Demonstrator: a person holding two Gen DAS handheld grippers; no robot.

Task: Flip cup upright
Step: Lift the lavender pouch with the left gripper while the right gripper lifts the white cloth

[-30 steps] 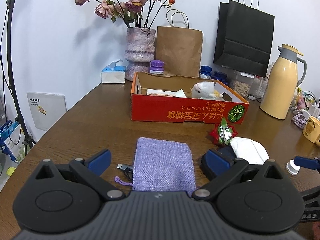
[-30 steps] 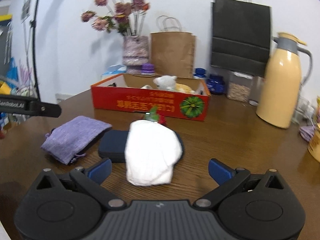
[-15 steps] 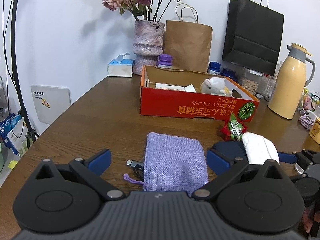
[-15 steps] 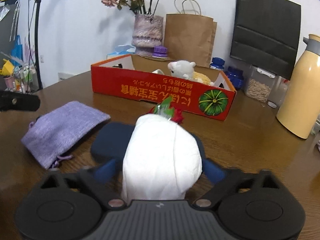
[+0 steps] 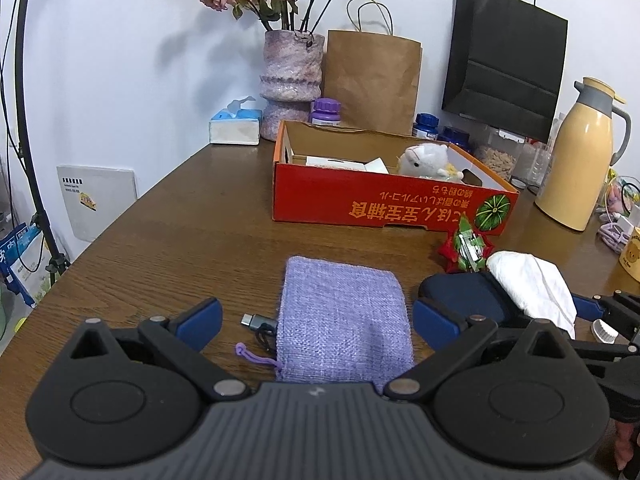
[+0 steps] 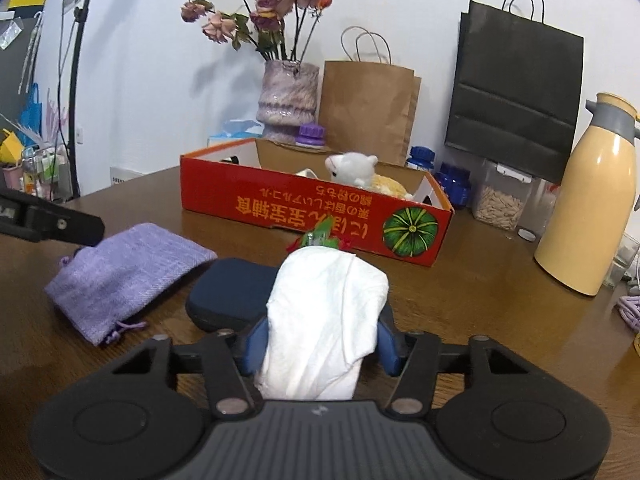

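Observation:
A white, crumpled paper cup [image 6: 328, 304] lies on its side, its far end resting on a dark blue case [image 6: 232, 296]. My right gripper [image 6: 320, 340] is shut on the cup, one blue finger pressing each flank. In the left wrist view the same cup [image 5: 532, 284] lies at the right, with the right gripper [image 5: 600, 312] behind it. My left gripper [image 5: 316, 316] stands open low over a purple cloth pouch [image 5: 344, 312], with nothing between its fingers.
A red cardboard box [image 6: 312, 212] holding a plush toy stands behind the cup, with a red and green trinket [image 5: 466, 248] in front. A yellow thermos [image 6: 588, 204] stands right; a vase, paper bags and jars line the wall. A small white cap [image 5: 604, 330] lies beside the cup.
My right gripper has moved forward around the white cup and shut on it. The left gripper has stayed open over the pouch, shifting only slightly.

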